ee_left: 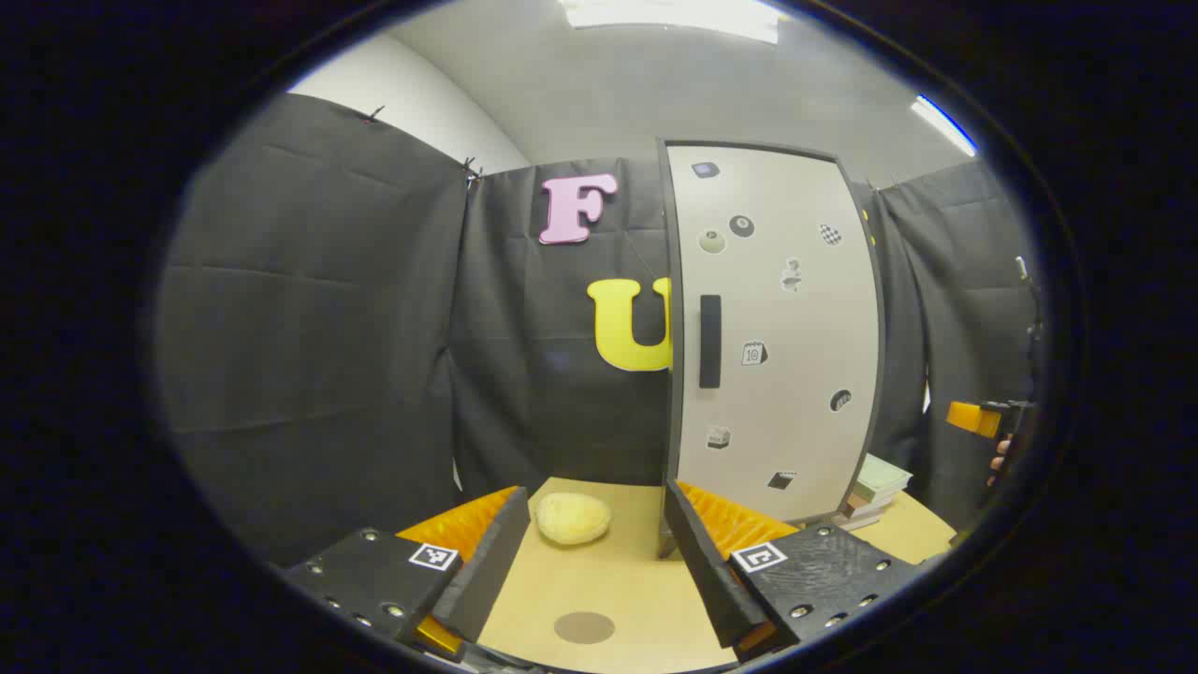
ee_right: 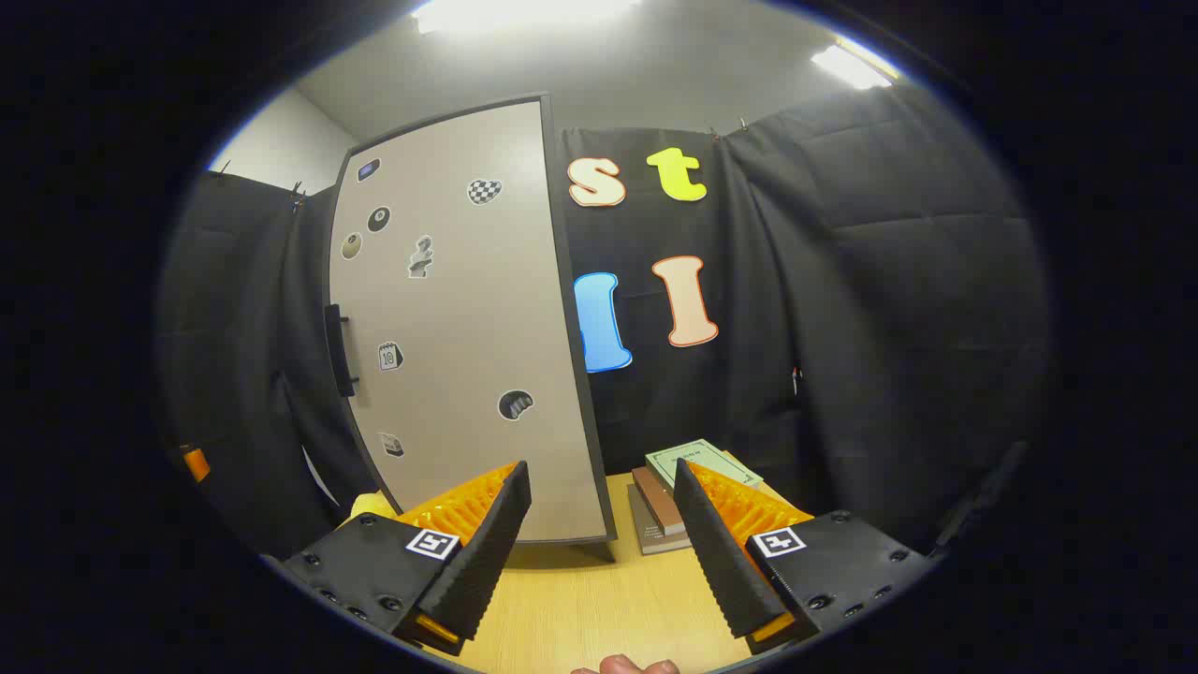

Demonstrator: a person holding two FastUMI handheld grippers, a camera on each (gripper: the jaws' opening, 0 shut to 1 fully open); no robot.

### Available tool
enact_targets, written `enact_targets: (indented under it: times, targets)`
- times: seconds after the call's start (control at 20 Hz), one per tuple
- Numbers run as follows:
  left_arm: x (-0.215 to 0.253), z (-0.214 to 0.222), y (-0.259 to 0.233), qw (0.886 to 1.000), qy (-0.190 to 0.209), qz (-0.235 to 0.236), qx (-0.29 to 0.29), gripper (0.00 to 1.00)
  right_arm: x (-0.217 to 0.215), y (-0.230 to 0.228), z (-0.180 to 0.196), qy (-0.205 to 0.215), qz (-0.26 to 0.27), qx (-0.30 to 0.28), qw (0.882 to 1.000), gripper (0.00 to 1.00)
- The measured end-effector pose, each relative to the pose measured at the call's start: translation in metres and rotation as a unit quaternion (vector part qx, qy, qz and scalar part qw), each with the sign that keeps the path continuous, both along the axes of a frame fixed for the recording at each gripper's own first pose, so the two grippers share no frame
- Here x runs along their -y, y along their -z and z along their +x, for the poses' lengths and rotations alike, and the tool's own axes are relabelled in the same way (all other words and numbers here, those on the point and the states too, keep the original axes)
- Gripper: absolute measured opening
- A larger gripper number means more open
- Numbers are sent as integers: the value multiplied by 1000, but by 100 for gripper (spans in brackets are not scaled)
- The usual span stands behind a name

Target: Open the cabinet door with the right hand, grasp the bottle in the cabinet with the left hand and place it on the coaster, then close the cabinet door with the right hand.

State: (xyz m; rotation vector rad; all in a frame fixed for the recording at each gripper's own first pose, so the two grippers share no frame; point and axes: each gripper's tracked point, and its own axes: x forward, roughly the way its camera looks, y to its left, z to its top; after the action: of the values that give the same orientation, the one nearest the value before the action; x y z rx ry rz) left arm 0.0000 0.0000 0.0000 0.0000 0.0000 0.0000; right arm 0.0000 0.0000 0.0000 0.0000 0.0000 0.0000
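Grey cabinet door (ee_right: 459,318) stands shut at frame centre, so nothing's done yet; your right gripper (ee_right: 599,543) and left gripper (ee_left: 594,552) fingers gape wide, empty. Coaster (ee_left: 584,626) waits on the tabletop (ee_left: 608,580), bottom centre; the bottle is presumably behind the door.

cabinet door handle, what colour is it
Black, a vertical bar handle on the pale grey cabinet door; it shows best in the left gripper view.

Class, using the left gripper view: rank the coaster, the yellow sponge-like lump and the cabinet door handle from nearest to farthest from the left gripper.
1. Coaster: on the table, low between the left gripper's fingers.
2. Yellow sponge-like lump: farther back on the table, toward the left finger.
3. Cabinet door handle: highest, on the upright cabinet door, to the right.
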Motion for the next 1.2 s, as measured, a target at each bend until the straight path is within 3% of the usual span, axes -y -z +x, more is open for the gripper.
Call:
enact_targets:
  times: [0.05, 0.1, 0.65, 0.9, 1.2]
  targets:
    - [2, -1, 3, 1000, 3, -8, 0, 87, 2, 0, -2, 4, -3, 1, 1000, 93]
    - [3, -2, 5, 1000, 7, -15, -2, 92, 5, 0, -4, 9, -8, 1, 1000, 98]
    - [13, -9, 38, 999, 25, -11, -25, 90, 0, -1, -14, 9, -21, -1, 1000, 98]
    - [23, -15, 61, 996, 42, -55, -49, 87, -5, -5, -14, -2, -45, -10, 999, 98]
    - [4, -20, 91, 996, 24, -29, -76, 87, -45, -21, 3, -33, -43, -10, 998, 98]
